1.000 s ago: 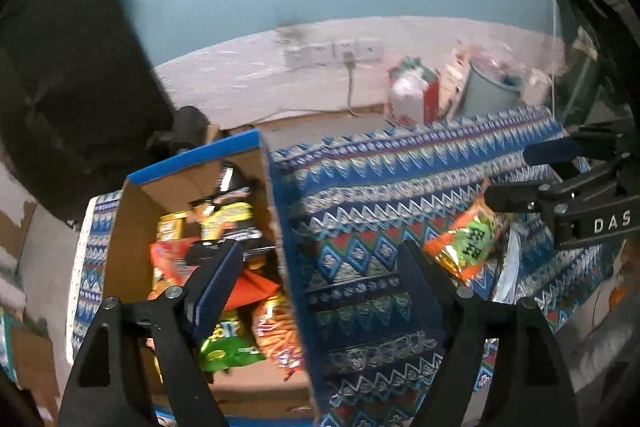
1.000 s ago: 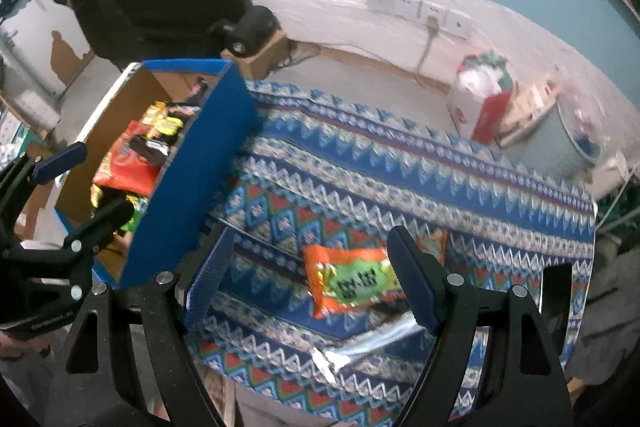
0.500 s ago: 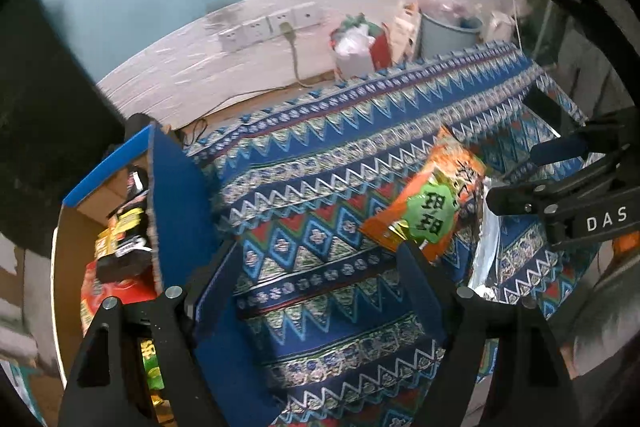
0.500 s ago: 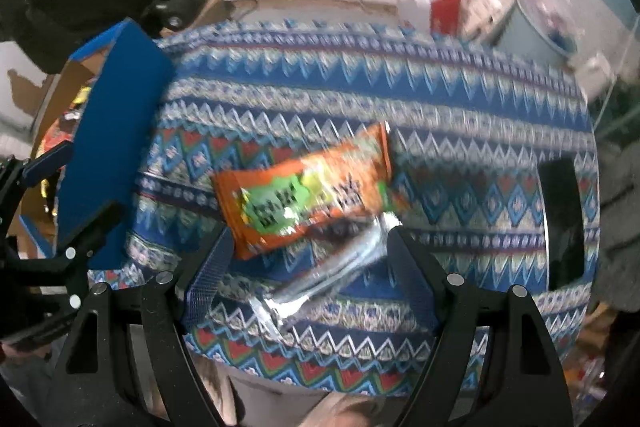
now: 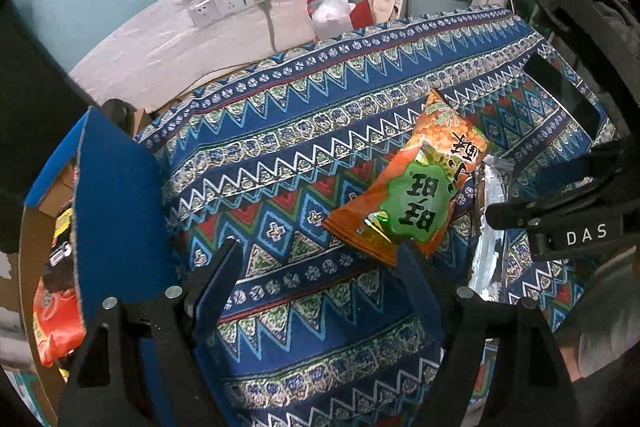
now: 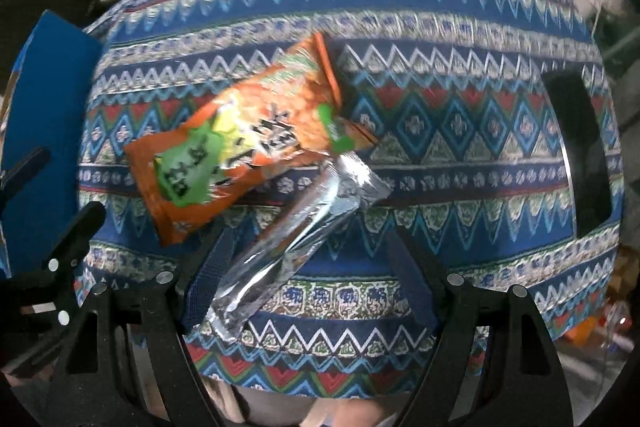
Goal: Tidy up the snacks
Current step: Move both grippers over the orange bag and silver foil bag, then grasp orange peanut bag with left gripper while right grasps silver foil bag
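2 snacks lie touching on the cloth (image 5: 280, 155): an orange bag (image 5: 412, 195) and a silver packet (image 6: 296, 231). Left gripper (image 5: 320, 259) and right gripper (image 6: 312, 251) hover above, jaws apart, empty. Box (image 5: 116, 207) stands left.

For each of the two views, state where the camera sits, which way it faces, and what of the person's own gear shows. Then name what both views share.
Left wrist: on the left gripper, looking steeply down at the cloth, box at left; right gripper at right edge.
Right wrist: on the right gripper, over the silver packet; left gripper at left edge.
Shared: orange bag, packet, cloth, box.
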`<state>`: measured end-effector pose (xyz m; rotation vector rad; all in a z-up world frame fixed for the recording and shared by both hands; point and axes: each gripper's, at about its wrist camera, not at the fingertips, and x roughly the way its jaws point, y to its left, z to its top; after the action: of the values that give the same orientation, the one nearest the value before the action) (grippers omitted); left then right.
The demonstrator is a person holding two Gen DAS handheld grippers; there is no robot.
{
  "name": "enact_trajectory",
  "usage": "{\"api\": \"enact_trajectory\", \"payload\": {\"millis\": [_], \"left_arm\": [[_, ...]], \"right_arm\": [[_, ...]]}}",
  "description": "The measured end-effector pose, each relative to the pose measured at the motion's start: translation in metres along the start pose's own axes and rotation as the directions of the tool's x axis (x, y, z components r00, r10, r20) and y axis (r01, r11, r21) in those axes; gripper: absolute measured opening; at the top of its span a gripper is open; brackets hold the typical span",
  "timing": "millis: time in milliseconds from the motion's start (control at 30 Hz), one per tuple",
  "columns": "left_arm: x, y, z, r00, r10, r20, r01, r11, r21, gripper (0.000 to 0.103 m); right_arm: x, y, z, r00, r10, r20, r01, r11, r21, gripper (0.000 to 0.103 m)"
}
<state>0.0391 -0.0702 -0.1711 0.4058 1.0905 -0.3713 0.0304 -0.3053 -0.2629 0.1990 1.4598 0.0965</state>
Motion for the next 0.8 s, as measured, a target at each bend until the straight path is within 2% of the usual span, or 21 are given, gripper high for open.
{"api": "enact_trajectory", "payload": {"millis": [267, 300, 333, 433, 567, 600, 700, 800], "left_arm": [[0.020, 0.002, 0.013, 0.998, -0.055, -0.032, 0.054, 0.998, -0.023, 0.081], [0.023, 0.002, 0.015, 0.997, -0.061, -0.040, 0.060, 0.998, -0.028, 0.081], [0.025, 0.002, 0.016, 0.997, -0.066, -0.046, 0.064, 0.997, -0.031, 0.081], [0.029, 0.001, 0.022, 0.995, -0.083, -0.055, 0.081, 0.996, -0.040, 0.081], [0.031, -0.008, 0.032, 0.991, -0.123, -0.057, 0.121, 0.992, -0.033, 0.081], [0.032, -0.011, 0.035, 0.989, -0.133, -0.058, 0.132, 0.991, -0.026, 0.081], [0.034, -0.022, 0.042, 0.986, -0.154, -0.060, 0.154, 0.988, -0.004, 0.081], [0.041, -0.031, 0.047, 0.979, -0.184, -0.083, 0.185, 0.983, 0.004, 0.081]], "right_arm": [[0.024, -0.003, 0.003, 0.999, 0.025, -0.036, -0.024, 0.999, 0.025, 0.079], [0.026, -0.002, 0.005, 0.999, 0.025, -0.039, -0.025, 0.999, 0.024, 0.077], [0.029, -0.003, 0.005, 0.999, 0.025, -0.041, -0.024, 1.000, 0.018, 0.068], [0.037, 0.002, 0.007, 0.999, 0.020, -0.042, -0.020, 1.000, -0.015, 0.056], [0.033, 0.003, 0.013, 1.000, -0.027, -0.006, 0.026, 0.995, -0.091, 0.043], [0.032, 0.002, 0.014, 0.999, -0.036, 0.001, 0.036, 0.994, -0.107, 0.036], [0.024, -0.004, 0.026, 0.996, -0.077, 0.037, 0.082, 0.984, -0.159, 0.028], [0.021, -0.012, 0.036, 0.988, -0.132, 0.075, 0.145, 0.968, -0.203, 0.026]]}}
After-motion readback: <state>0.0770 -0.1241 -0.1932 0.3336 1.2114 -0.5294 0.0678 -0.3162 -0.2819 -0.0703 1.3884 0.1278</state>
